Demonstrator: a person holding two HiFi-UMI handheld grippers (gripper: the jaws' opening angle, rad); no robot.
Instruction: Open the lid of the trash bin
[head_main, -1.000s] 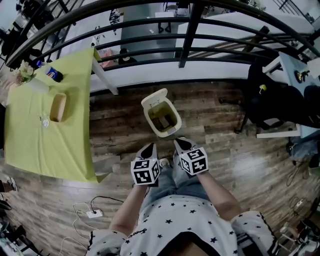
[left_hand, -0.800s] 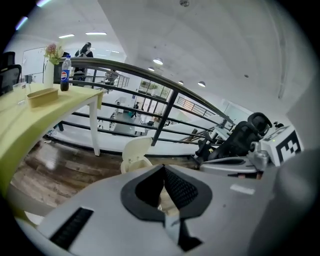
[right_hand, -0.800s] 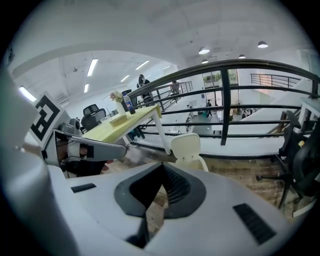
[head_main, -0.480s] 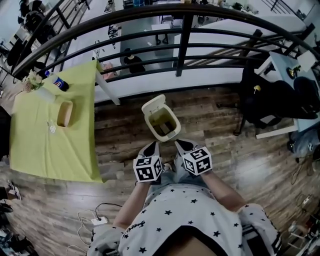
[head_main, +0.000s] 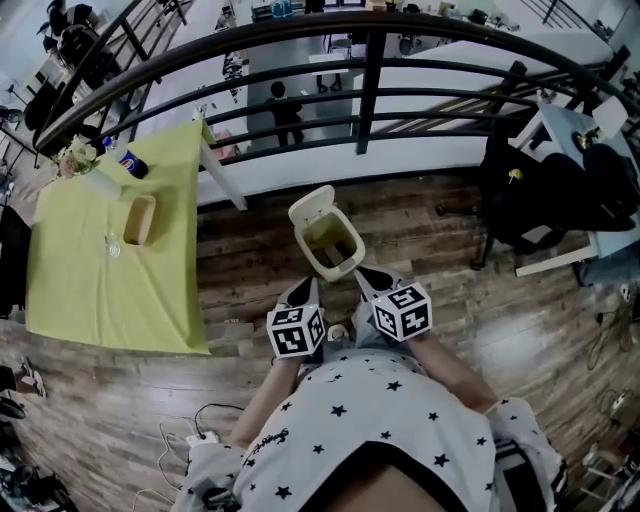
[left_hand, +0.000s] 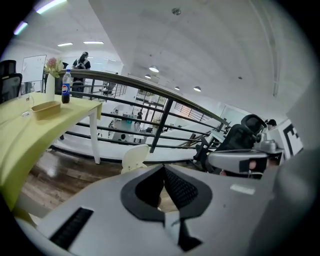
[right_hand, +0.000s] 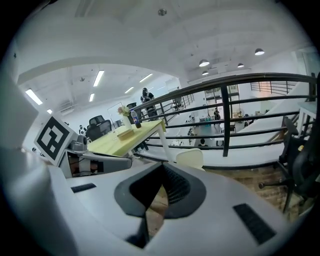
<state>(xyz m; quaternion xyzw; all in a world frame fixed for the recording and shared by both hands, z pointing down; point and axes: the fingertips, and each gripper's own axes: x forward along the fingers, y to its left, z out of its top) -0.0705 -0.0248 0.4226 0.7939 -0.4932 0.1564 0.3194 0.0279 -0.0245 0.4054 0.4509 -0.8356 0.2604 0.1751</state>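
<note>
Trash bin: cream, open-topped, on the wooden floor directly ahead of the person, near the foot of the black railing. Lid stands upright at the far edge, hinged back toward the railing. Bin interior is dark, with something lying at the bottom; cannot identify it.

Left gripper: held low over the person's lap, tips pointing at the bin's near rim, apart from it. In the left gripper view the pad tips are pressed together and nothing sits between them; the raised lid shows pale just above the tips.

Right gripper: beside the left, slightly further forward, tips close to the bin's near right corner but not touching. In the right gripper view its tips also meet, empty, with the lid visible beyond.

Marker cubes on both grippers face up. Star-print shirt fills the lower part of the head view.

To the left: yellow-green table, well apart from the bin. On it are a wooden tray, a cola bottle lying near the far edge in the head view, flowers at the corner, and a small glass.

To the right: black office chair beside a white desk edge. Lower left: power strip and cables on the floor.
</note>
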